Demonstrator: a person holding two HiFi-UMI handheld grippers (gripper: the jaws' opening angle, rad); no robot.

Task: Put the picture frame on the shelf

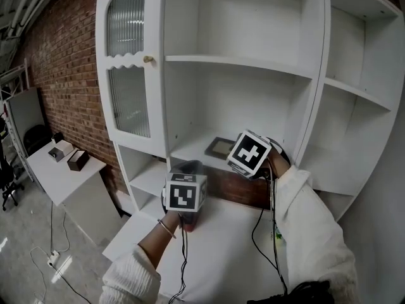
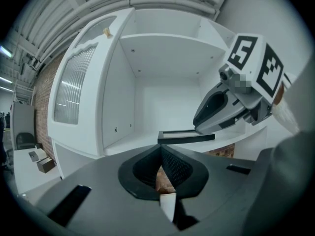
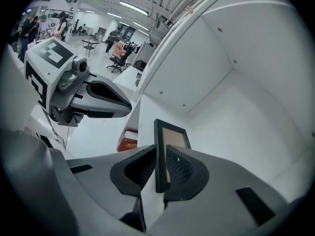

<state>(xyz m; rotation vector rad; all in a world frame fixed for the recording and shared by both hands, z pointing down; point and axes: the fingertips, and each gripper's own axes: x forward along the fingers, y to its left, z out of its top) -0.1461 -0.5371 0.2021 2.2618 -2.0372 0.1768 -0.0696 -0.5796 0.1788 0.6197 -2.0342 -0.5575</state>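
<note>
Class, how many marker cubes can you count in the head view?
2. One cube sits low at centre; the other cube is up right, beside the picture frame. None seems hidden.

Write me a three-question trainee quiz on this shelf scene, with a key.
1. True or false: the picture frame sits between the jaws of the right gripper.
2. The jaws of the left gripper are: A) wide apart, B) together, C) clamped on a book.
3. Fill in: the wall beside the cabinet is made of ____.
Key: 1 true; 2 B; 3 brick.
</note>
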